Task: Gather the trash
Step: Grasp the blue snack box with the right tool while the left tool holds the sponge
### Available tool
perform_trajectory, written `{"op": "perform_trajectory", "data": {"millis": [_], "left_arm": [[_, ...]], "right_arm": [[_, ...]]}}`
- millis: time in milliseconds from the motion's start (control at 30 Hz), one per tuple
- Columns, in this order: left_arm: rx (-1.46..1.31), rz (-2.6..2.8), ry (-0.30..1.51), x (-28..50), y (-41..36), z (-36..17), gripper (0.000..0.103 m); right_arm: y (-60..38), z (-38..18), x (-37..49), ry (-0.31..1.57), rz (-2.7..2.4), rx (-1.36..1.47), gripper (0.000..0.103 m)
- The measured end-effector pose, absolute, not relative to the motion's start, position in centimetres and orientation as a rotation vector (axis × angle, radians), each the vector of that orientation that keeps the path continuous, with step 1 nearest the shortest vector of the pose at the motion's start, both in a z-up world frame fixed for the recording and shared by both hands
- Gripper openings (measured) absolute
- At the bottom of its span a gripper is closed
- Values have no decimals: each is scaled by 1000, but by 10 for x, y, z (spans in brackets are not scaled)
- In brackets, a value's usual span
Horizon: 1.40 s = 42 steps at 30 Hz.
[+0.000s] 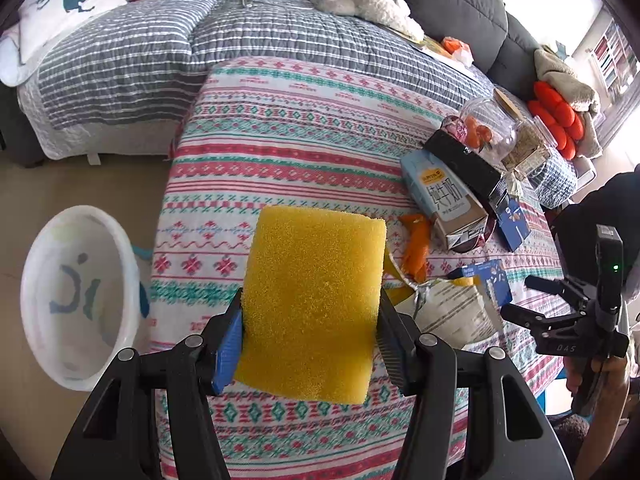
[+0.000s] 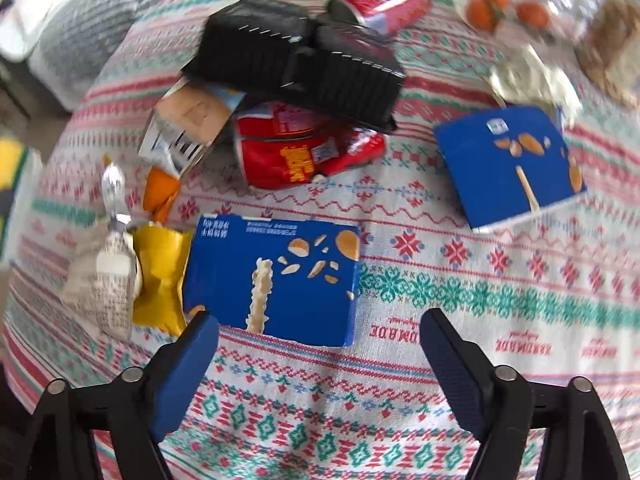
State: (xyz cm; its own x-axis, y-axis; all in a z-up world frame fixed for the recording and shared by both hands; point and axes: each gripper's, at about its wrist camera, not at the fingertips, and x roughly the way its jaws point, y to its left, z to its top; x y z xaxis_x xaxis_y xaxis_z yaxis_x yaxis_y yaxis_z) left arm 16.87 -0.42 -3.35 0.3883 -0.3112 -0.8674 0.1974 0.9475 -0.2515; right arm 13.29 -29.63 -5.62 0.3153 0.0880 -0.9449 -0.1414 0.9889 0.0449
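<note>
The left tongs (image 1: 310, 334) are clamping a yellow rectangular foam sponge (image 1: 314, 304) above the patterned tabletop (image 1: 280, 152), with a white plastic bin (image 1: 76, 296) sitting on the floor at nine o'clock. The right tongs (image 2: 320, 354) are hanging wide open and empty over the litter — a flat blue cardboard snack box (image 2: 276, 280) lying just ahead at twelve o'clock, a crumpled red wrapper (image 2: 296, 148) and a black plastic tray (image 2: 296, 56) beyond it, a crushed red can (image 2: 384, 0) farther back.

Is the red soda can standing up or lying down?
Lying down. In the right wrist view the red can rests on its side on the patterned cloth, its dark end facing left, behind the black trays.
</note>
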Motion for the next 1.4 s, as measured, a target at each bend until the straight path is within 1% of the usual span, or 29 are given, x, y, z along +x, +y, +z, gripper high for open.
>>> {"op": "perform_trajectory", "data": {"millis": [200, 567, 600, 633, 667, 700, 733, 767, 833, 867, 933, 1033, 1133, 1167, 1200, 1233, 1300, 1367, 1400], "left_arm": [[-119, -314, 1144, 164, 7, -37, 62], [-119, -315, 1151, 159, 14, -38, 62], [-118, -314, 1151, 158, 15, -38, 62], [-117, -314, 1152, 158, 15, -38, 62], [-116, -315, 1152, 157, 16, -38, 62], [-114, -315, 1152, 156, 17, -37, 62], [-113, -314, 1151, 156, 18, -37, 62], [-113, -313, 1150, 156, 19, -37, 62], [-117, -309, 1149, 155, 22, -37, 62], [-119, -307, 1147, 154, 23, -36, 62], [-121, -306, 1144, 152, 25, -35, 62], [-122, -310, 1134, 149, 28, -31, 62], [-122, -313, 1131, 147, 31, -30, 62], [-124, -312, 1132, 147, 32, -30, 62], [-126, -310, 1133, 147, 33, -30, 62], [-127, -309, 1134, 147, 34, -31, 62], [-128, -308, 1135, 147, 35, -31, 62], [-126, -307, 1133, 147, 36, -30, 62], [-127, -307, 1132, 147, 36, -30, 62]], "right_arm": [[-273, -74, 143, 1262, 148, -209, 92], [-258, -73, 171, 1210, 214, -193, 91], [-255, -73, 171, 1203, 222, -196, 88], [-253, -72, 170, 1193, 238, -192, 79], [-251, -69, 168, 1186, 252, -184, 74], [-250, -67, 169, 1184, 263, -174, 61], [-249, -66, 169, 1184, 265, -164, 46], [-250, -64, 169, 1187, 267, -150, 39], [-253, -63, 166, 1199, 282, -100, 18], [-257, -62, 165, 1208, 288, -71, 14], [-263, -59, 159, 1213, 274, -40, 11], [-274, -54, 151, 1209, 235, 5, 9], [-286, -47, 147, 1181, 214, 56, 10], [-289, -45, 147, 1169, 197, 62, 12], [-293, -44, 147, 1168, 181, 71, 26], [-297, -44, 147, 1171, 161, 88, 52], [-301, -46, 147, 1174, 109, 134, 79], [-300, -49, 150, 1197, 103, 181, 81], [-299, -51, 152, 1208, 97, 209, 85]]}}
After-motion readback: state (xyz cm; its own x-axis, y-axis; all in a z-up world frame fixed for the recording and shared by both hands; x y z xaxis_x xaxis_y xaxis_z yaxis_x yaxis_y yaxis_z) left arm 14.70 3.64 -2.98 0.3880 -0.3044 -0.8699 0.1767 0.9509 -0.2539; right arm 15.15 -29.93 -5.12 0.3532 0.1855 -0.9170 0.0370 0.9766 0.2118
